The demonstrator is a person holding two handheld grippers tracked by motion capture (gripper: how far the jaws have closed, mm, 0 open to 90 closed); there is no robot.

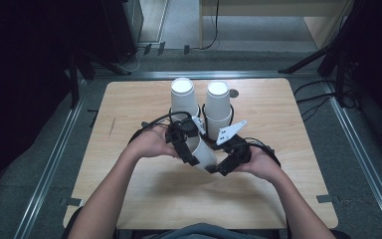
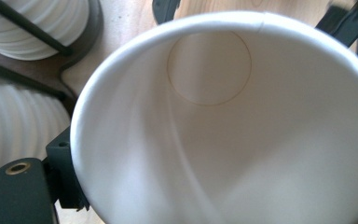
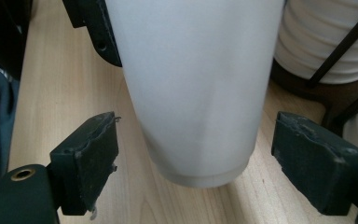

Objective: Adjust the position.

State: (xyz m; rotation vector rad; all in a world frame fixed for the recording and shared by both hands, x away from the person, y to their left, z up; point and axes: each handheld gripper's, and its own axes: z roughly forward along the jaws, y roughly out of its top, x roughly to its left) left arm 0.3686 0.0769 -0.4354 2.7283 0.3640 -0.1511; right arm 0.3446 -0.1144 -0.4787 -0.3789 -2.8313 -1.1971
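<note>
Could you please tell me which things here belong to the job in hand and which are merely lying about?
In use: paper cup; left tool; right tool; two cup stacks.
Lying about: cables; tripod legs.

Bright overhead light on the table (image 1: 144, 99), dark surroundings; both gripper views softly blurred close up.

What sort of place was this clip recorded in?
Most likely a lab or recording room set up for data capture, not a home. A small wooden table stands on grey carpet between metal floor rails, with cables trailing on the floor and dark stand legs around it.
</note>
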